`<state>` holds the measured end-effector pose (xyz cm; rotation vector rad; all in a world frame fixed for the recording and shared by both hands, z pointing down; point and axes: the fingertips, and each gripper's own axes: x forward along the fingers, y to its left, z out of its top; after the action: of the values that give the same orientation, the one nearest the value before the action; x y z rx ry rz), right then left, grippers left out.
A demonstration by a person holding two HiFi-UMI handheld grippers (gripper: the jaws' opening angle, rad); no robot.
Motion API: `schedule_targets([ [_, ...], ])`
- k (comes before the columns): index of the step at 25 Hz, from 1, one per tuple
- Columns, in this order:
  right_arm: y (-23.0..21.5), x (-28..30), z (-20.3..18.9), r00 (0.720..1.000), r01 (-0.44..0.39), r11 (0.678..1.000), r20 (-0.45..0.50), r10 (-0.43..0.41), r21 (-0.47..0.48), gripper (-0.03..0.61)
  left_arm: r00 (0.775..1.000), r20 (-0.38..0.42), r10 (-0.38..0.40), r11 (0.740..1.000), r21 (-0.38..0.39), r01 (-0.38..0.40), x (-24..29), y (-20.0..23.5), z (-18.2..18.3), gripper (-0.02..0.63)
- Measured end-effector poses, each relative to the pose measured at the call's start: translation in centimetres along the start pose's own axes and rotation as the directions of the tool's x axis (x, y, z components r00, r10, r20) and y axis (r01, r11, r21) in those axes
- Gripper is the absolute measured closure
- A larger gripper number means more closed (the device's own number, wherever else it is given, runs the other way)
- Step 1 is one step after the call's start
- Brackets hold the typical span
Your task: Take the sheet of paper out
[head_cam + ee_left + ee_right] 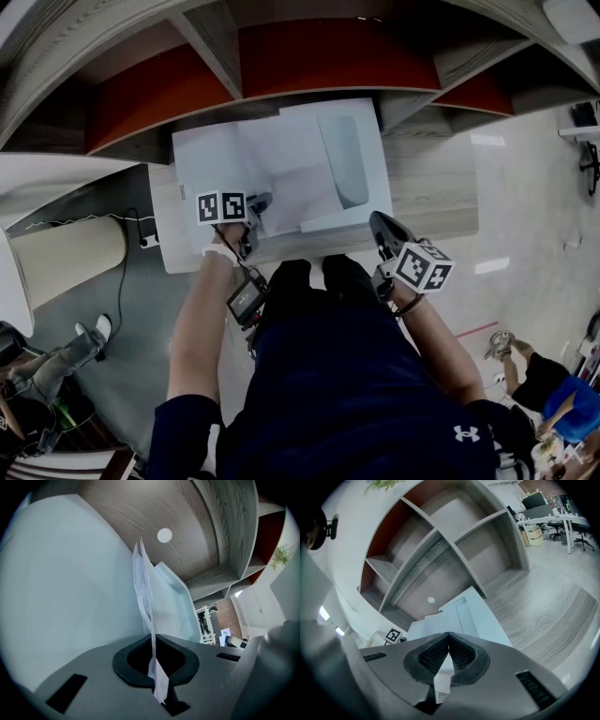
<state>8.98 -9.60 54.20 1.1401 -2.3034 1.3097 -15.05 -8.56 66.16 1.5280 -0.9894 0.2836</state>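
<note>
A white sheet of paper lies spread leftward from a pale flat folder on the wooden table. My left gripper is shut on the sheet's near edge. In the left gripper view the sheet stands edge-on, pinched between the pads of the left gripper. My right gripper is at the folder's near right corner. In the right gripper view its tips meet, with a white edge caught between the pads. The folder stretches away beyond them.
Grey shelving with red back panels rises right behind the table. A cable and socket strip hang off the table's left end beside a pale cylinder. A person crouches on the floor at the lower right.
</note>
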Motion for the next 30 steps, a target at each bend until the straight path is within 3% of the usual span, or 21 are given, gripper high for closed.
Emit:
schedule_targets([
  [4,0.4,0.4,0.4,1.000,-0.010,1.000,-0.002,0.010,-0.009,0.565,0.999,0.016,0.031,0.998,0.051,-0.032,-1.9,0.4,0.2,0.595],
  [16,2.0,1.3,1.6,0.999,-0.040,0.998,-0.005,0.040,-0.049,0.565,0.992,0.100,0.072,0.991,0.109,-0.083,-7.7,0.8,0.4,0.595],
  [23,2.5,1.4,2.2,0.999,-0.046,0.996,0.001,0.046,-0.078,0.565,0.984,0.167,0.054,0.988,0.131,-0.076,-11.2,-1.2,0.1,0.595],
  [30,3.1,1.8,2.9,0.998,-0.059,0.994,0.000,0.059,-0.097,0.565,0.961,0.275,0.007,0.992,0.116,-0.041,-14.4,-4.4,1.0,0.595],
])
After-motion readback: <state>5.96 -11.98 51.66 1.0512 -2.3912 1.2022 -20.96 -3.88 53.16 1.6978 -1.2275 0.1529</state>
